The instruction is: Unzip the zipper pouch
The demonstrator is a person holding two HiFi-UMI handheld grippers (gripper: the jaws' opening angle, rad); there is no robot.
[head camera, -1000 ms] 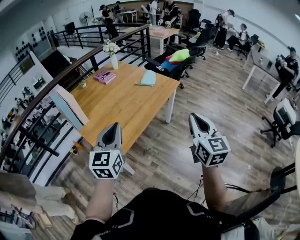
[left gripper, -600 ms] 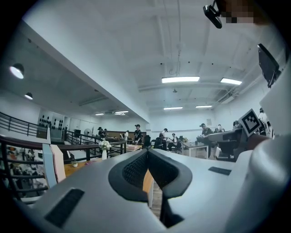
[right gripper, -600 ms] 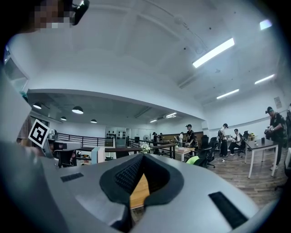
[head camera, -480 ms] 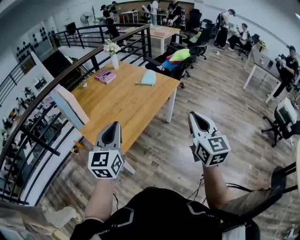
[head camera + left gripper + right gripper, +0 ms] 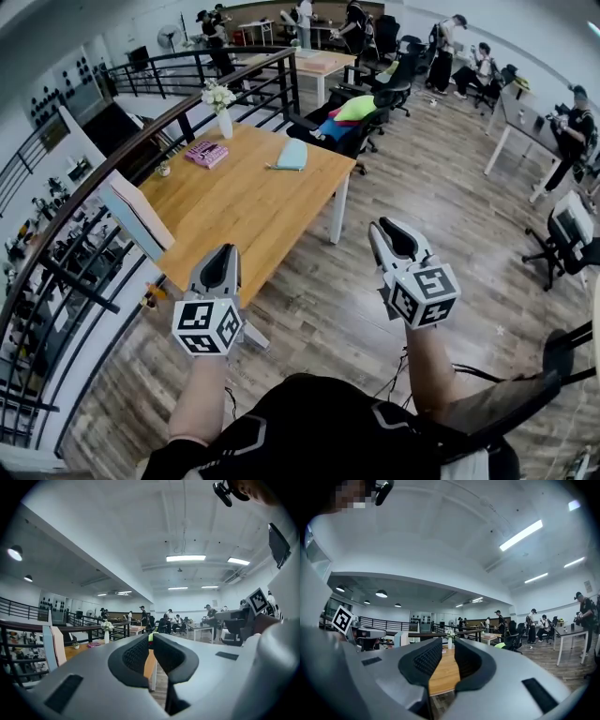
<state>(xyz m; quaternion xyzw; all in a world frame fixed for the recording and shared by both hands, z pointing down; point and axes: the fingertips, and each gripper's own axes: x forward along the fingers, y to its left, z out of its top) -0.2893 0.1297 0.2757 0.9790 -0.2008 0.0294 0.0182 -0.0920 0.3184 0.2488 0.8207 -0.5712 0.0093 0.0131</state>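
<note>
The right hand-held gripper (image 5: 386, 227) has just been opening its jaws; a gap shows now, with nothing inside. The left hand-held gripper (image 5: 222, 255) is closed and empty. Probably a grasp is being prepared, but the blue pouch (image 5: 293, 155) lies far up the desk (image 5: 244, 206), well apart from both. A vase (image 5: 224, 122) holds white flowers (image 5: 217, 94).

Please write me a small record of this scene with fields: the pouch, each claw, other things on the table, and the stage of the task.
Pouch: light blue pouch, flat on the far part of the wooden table
Left claw: shut, empty
Right claw: open, has just been opening, nothing between its jaws
Other things on table: pink item, vase of white flowers
Stage: not begun; both claws are well away from the pouch
</note>
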